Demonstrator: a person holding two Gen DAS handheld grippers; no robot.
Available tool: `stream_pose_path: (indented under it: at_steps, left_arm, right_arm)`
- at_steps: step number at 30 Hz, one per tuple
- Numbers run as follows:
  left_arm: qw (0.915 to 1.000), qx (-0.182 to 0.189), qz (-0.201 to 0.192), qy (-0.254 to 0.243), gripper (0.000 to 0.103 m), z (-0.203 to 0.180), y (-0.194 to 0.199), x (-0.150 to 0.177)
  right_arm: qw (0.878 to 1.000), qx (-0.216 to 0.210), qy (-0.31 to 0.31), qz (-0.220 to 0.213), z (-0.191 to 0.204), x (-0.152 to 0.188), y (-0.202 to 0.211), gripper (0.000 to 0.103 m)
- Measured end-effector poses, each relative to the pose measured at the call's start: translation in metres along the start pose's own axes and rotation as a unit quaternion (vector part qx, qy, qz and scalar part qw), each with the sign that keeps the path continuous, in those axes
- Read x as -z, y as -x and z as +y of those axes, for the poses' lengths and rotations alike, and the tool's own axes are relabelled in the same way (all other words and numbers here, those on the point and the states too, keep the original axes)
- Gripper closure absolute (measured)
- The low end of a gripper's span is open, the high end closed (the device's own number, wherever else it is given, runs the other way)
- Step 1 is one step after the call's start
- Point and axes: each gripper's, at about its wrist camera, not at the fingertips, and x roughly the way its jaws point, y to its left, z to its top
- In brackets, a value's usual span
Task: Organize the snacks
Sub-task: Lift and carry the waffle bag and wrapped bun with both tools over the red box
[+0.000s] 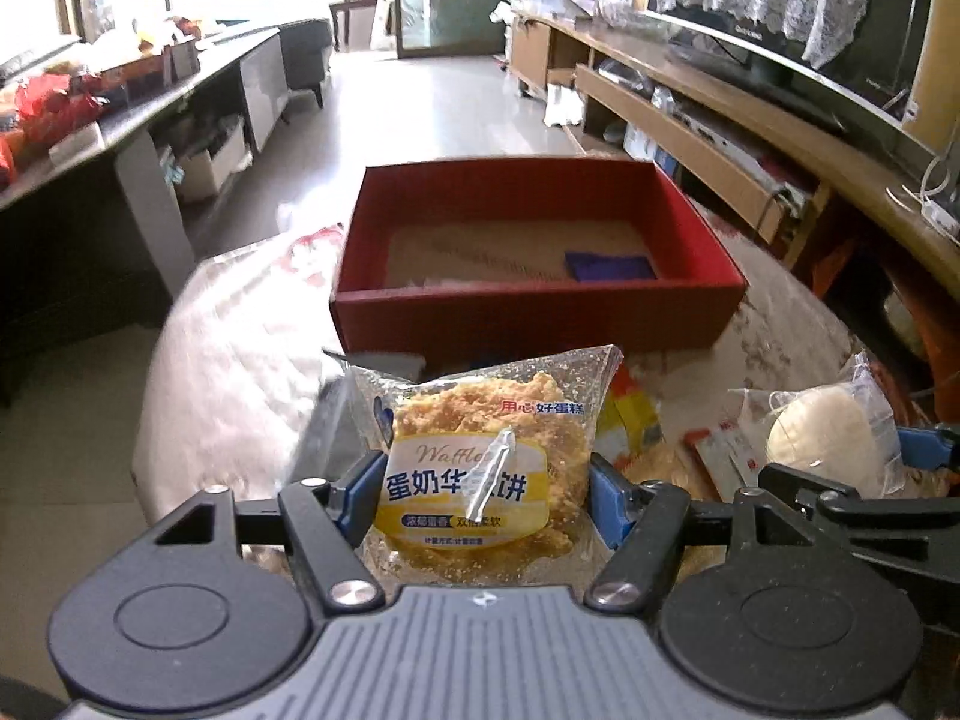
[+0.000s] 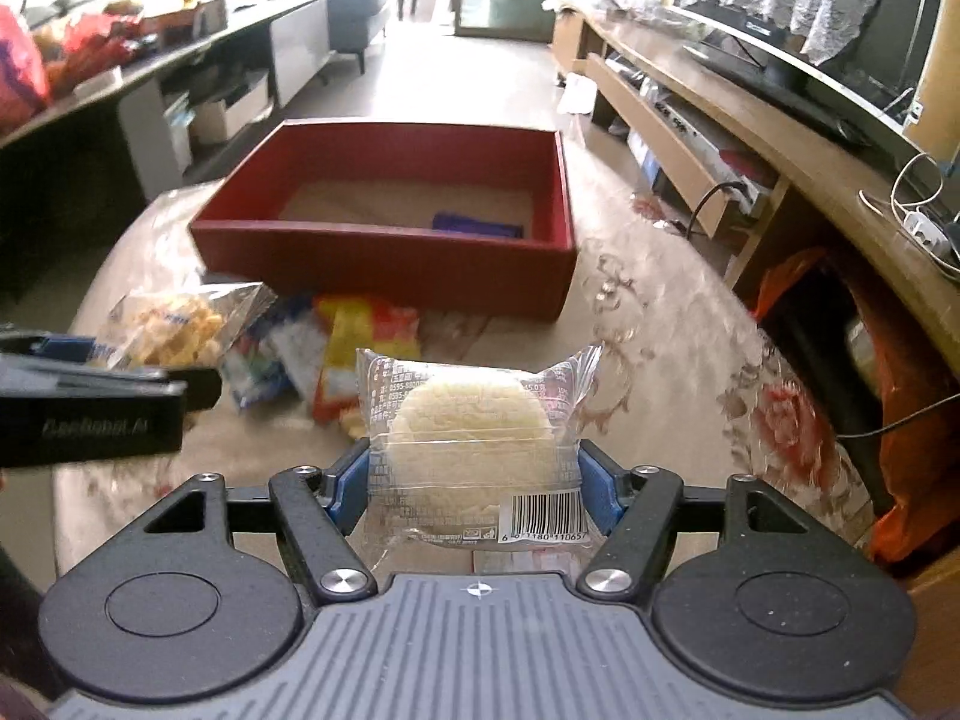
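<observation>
Right up close, the left gripper (image 1: pixel 480 498) is clamped on a clear-wrapped golden waffle cake with a yellow label (image 1: pixel 474 468), blue pads pressed to both sides, packet off the table. Alongside it, the right gripper (image 2: pixel 474 480) is squeezing a clear packet holding a round pale pastry (image 2: pixel 474 444), barcode showing, also lifted clear.

Just past them, on the floral-patterned tablecloth (image 2: pixel 660 324), a small heap waits: a yellow-and-orange snack bag (image 2: pixel 360 336) and a blue-and-white wrapper (image 2: pixel 270 360) beside it. Those are left to do.

Further out sits the open red rectangular cardboard box (image 2: pixel 384 258). Inside, on its tan lining, just one flat blue packet (image 2: pixel 477 225) near the right wall; the rest of the floor is bare. My read: early days, one snack in, two in hand, and more on the table.
</observation>
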Motion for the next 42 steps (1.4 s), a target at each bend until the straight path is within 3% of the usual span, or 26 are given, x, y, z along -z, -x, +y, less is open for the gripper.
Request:
stream_pose_path:
  at_steps: [7, 19, 34, 42]
  left_arm:
    - [0.9997, -0.005, -0.022, 0.002, 0.034, 0.003, -0.006, -0.030]
    - [0.9990, -0.009, -0.040, 0.016, 0.034, 0.005, -0.031, -0.074]
    - [0.9986, -0.022, -0.045, 0.019, 0.034, -0.001, -0.076, -0.121]
    - [0.9986, -0.031, -0.038, 0.021, 0.034, 0.001, -0.100, -0.133]
  right_arm:
    - [0.999, -0.007, -0.007, -0.035, 0.000, -0.030, 0.001, 0.028]
    - [0.998, -0.004, -0.025, -0.053, -0.009, -0.076, -0.020, 0.028]
    - [0.998, 0.005, -0.027, -0.062, -0.015, -0.125, -0.056, 0.028]
    - [0.999, 0.009, -0.029, -0.045, -0.016, -0.139, -0.082, 0.028]
